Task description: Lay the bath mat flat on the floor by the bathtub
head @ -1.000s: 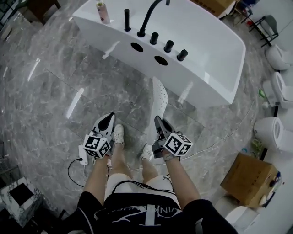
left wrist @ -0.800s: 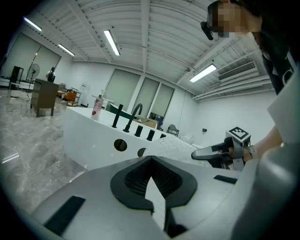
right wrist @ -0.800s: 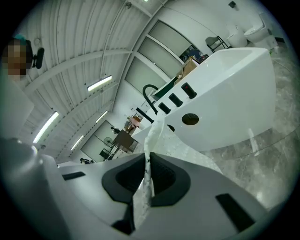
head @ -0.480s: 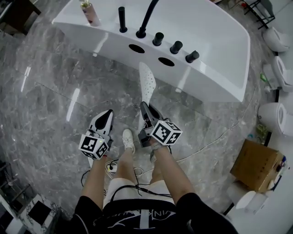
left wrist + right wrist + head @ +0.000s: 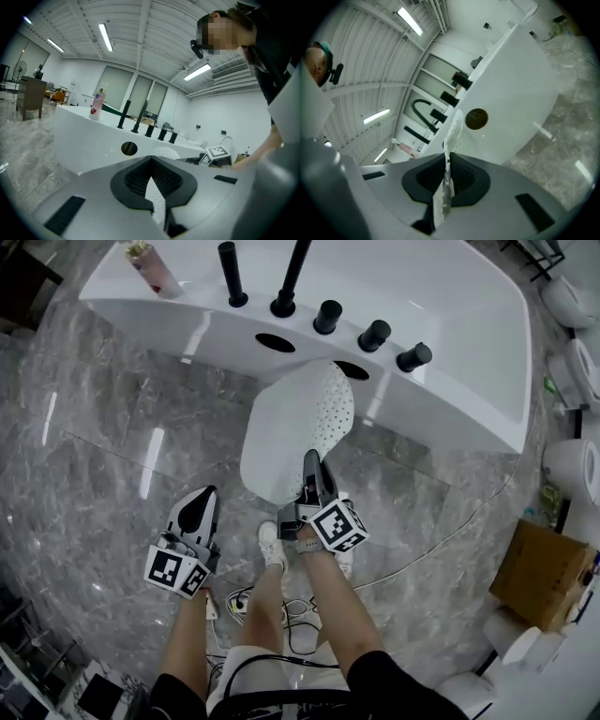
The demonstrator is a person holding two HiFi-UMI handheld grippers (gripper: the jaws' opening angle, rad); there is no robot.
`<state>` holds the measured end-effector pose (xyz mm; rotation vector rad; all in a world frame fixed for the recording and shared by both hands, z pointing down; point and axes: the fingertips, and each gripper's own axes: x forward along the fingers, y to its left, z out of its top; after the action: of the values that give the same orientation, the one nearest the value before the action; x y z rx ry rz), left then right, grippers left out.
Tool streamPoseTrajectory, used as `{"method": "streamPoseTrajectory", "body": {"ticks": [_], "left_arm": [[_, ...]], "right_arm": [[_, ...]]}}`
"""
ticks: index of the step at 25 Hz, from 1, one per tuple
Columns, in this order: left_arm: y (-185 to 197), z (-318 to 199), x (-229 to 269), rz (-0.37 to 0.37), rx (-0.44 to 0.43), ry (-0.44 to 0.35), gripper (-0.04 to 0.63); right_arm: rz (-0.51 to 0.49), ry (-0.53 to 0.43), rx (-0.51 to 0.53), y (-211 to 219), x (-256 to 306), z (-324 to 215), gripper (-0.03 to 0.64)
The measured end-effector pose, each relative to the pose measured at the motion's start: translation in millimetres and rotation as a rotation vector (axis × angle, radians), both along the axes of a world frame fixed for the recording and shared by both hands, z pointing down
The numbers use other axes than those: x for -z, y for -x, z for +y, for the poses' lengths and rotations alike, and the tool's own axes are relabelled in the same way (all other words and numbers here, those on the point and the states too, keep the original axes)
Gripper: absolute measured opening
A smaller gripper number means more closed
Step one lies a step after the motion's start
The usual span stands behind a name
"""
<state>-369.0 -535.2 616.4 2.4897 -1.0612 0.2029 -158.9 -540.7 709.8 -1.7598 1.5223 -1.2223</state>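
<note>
The white perforated bath mat (image 5: 300,427) hangs in the air in front of the white bathtub (image 5: 450,324), its broad face turned up toward the head view. My right gripper (image 5: 311,459) is shut on the mat's near edge; in the right gripper view the mat (image 5: 453,129) runs edge-on between the pads of that gripper (image 5: 446,157). My left gripper (image 5: 202,495) is lower left, apart from the mat, tips together. In the left gripper view its tips (image 5: 150,159) meet, with the mat (image 5: 164,152) and tub wall (image 5: 84,136) beyond.
Black tap fittings (image 5: 281,277) and a pink bottle (image 5: 150,263) stand on the tub rim. White toilets (image 5: 572,465) and a cardboard box (image 5: 553,568) are at the right. A thin cable (image 5: 450,540) crosses the grey marble floor; more cable (image 5: 281,601) lies by the person's shoes (image 5: 272,545).
The person has stepped closer to the tub. The mat has turned from edge-on to broad-face while held by the right gripper. The left gripper has drifted down and left.
</note>
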Motion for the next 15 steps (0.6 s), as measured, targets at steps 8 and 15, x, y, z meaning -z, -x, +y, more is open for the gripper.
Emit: {"method": "streamPoseTrajectory", "body": {"ticks": [8, 15], "left_arm": [[-28, 18, -90, -0.008, -0.057, 0.040, 0.014], [-52, 36, -137, -0.037, -0.117, 0.068, 0.014]], "right_arm": [[0.132, 0.241, -0.075, -61, -169, 25, 0.037], [0.101, 0.341, -0.233, -129, -253, 71, 0.037]]}}
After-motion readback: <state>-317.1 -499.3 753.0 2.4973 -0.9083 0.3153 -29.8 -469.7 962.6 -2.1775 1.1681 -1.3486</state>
